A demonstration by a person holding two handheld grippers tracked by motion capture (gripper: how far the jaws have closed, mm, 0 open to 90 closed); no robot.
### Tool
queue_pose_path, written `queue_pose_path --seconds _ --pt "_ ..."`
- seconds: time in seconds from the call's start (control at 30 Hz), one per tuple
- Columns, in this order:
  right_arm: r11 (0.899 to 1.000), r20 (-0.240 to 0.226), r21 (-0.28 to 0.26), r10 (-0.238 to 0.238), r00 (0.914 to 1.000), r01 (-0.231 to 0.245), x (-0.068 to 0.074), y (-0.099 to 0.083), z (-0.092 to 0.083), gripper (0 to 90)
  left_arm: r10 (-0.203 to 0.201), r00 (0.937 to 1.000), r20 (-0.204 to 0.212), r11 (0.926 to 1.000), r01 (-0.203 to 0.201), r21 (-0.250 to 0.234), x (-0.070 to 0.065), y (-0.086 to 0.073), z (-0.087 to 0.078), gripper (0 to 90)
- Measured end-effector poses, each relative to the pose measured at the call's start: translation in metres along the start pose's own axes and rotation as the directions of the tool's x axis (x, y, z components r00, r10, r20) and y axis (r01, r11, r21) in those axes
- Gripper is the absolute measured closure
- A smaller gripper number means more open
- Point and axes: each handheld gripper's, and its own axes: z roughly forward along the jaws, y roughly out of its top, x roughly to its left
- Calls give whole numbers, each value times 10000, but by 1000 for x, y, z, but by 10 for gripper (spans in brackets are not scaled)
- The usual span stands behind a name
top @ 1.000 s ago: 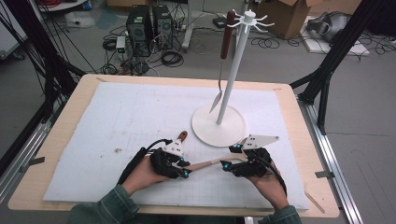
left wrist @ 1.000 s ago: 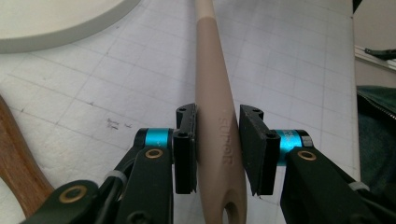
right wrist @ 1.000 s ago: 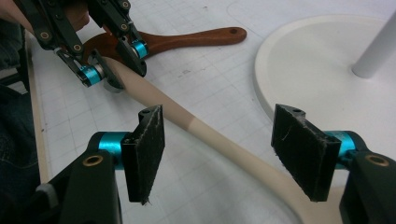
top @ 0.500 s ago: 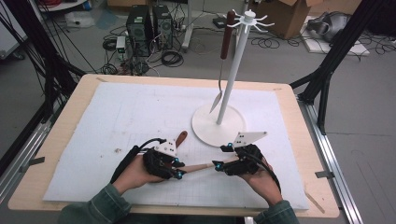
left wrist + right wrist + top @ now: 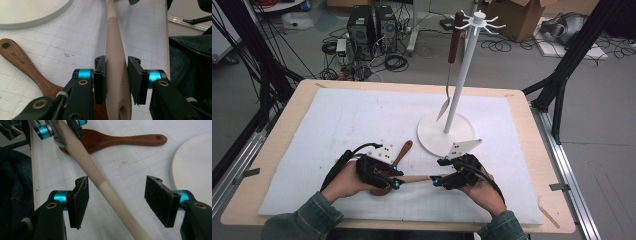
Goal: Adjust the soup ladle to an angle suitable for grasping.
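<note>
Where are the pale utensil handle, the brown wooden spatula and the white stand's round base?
pale utensil handle (image 5: 115,60), left gripper view, on its shaft between the jaws.
brown wooden spatula (image 5: 130,138), right gripper view, middle of its handle.
white stand's round base (image 5: 434,132), high view, bare part of the disc.

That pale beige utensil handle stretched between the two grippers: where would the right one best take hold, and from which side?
On the slim stretch of the beige handle lying between the right gripper's open jaws, clear of the wide flat end clamped by the left gripper. Come from the handle's free end, jaws to either side of it: the shaft is narrow there and held off the mat.
</note>
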Motion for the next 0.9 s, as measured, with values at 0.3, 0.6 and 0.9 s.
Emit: queue_pose_path --seconds 0.3,0.6,0.9 --pt "9980 -470 566 -245 9986 272 1 5 12 460 111 9999 36 9999 -110 -128 2 6 -12 686" --pt "9912 -801 1076 -682 9944 766 3 9 22 574 127 9999 61 9994 -125 -308 4 9 -15 685" --pt "9873 -956 1181 -951 9909 1061 0 13 28 641 56 9999 121 9992 -52 -399 5 9 -15 684"
